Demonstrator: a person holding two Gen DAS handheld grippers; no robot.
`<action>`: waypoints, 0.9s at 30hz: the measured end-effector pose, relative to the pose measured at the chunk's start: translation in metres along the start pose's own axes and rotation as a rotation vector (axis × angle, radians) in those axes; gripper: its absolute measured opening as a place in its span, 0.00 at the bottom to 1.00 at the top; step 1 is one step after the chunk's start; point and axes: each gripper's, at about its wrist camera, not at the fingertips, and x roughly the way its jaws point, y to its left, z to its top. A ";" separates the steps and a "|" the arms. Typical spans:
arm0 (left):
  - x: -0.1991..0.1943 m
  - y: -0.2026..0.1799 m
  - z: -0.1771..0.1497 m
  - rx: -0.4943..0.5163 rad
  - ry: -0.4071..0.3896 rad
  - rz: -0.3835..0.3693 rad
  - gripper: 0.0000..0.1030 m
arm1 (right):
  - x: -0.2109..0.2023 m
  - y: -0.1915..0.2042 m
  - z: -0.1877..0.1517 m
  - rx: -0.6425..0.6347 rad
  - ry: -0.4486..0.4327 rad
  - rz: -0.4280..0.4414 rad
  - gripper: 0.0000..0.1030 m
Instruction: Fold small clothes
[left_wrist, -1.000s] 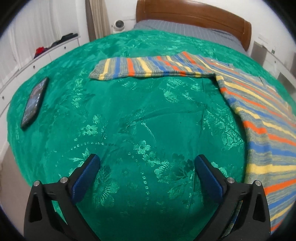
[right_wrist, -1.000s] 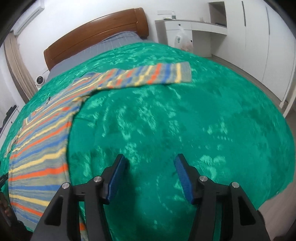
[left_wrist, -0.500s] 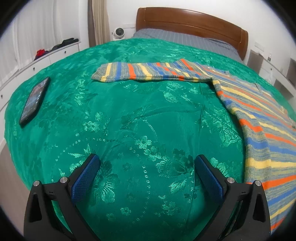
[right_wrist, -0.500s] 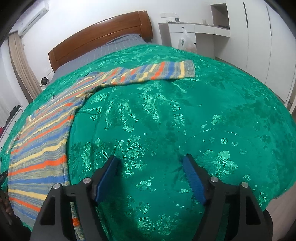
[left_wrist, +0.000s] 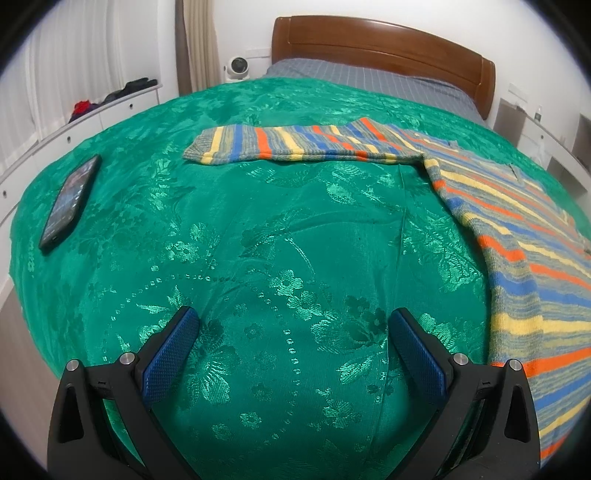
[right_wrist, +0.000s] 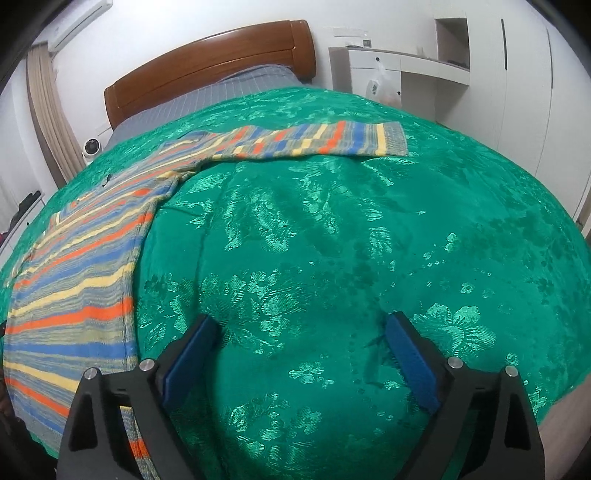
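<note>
A striped knit sweater (left_wrist: 517, 229) in blue, orange, yellow and grey lies flat on the green bedspread (left_wrist: 258, 240). In the left wrist view its left sleeve (left_wrist: 295, 144) stretches out to the left and its body runs down the right side. In the right wrist view the sweater body (right_wrist: 81, 266) lies at the left and its other sleeve (right_wrist: 314, 142) reaches right. My left gripper (left_wrist: 293, 332) is open and empty above bare bedspread, left of the sweater body. My right gripper (right_wrist: 301, 339) is open and empty, right of the sweater's hem.
A black phone (left_wrist: 70, 201) lies on the bedspread at the far left. A wooden headboard (left_wrist: 380, 40) and grey pillow area are at the far end. White drawers (left_wrist: 110, 107) stand left of the bed, white cabinets (right_wrist: 498, 74) right. A small white camera (left_wrist: 236, 68) stands beside the headboard.
Both grippers have pulled back and up a little, so more of the bed shows. The right gripper's jaws have opened wider. The sweater has not moved.
</note>
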 end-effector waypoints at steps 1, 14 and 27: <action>0.000 0.000 0.000 0.000 0.000 0.000 1.00 | 0.000 0.000 0.000 0.000 0.000 0.000 0.90; 0.001 -0.002 0.001 0.022 0.008 0.018 1.00 | 0.003 0.003 -0.001 -0.015 -0.002 -0.009 0.94; 0.001 -0.003 0.000 0.026 0.006 0.020 1.00 | 0.005 0.005 -0.001 -0.027 0.000 -0.015 0.96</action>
